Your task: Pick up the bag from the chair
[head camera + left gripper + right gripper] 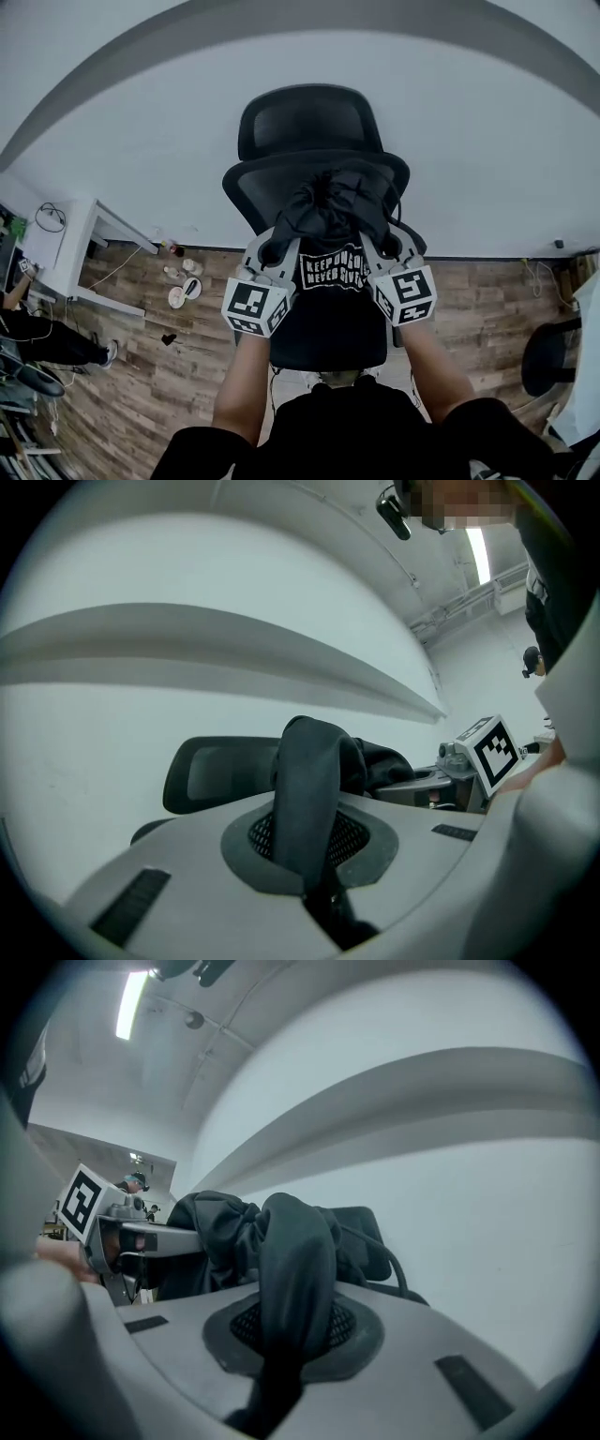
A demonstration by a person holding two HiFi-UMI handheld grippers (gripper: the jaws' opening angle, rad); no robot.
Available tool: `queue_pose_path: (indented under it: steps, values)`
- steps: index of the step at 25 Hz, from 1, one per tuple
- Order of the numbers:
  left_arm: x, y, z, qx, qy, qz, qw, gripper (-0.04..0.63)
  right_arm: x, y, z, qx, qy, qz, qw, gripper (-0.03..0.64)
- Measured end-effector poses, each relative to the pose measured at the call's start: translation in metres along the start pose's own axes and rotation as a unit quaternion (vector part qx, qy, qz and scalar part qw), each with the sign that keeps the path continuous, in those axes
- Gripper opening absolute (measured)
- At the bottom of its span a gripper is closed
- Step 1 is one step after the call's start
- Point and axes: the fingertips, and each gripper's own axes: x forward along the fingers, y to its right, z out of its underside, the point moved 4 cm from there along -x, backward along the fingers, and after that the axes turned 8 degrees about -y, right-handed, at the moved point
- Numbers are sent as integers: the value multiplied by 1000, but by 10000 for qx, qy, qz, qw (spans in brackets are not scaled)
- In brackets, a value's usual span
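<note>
Chair backrest (248,187) close ahead (wall (141,159) beyond)

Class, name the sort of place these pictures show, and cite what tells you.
Probably an office or lab workroom: a black mesh office chair against a plain white wall, a white desk, and a wood-plank floor.

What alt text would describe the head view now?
The left gripper and right gripper each clamp the black bag, holding it before a black office chair. White wall behind, wood floor below.
</note>
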Motion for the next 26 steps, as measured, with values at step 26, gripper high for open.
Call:
queue_pose_path:
  steps: [26]
  values:
    - [-5,25,-58,231,473,27,9986,35,-32,14,-51,-183,532,271,9980,48]
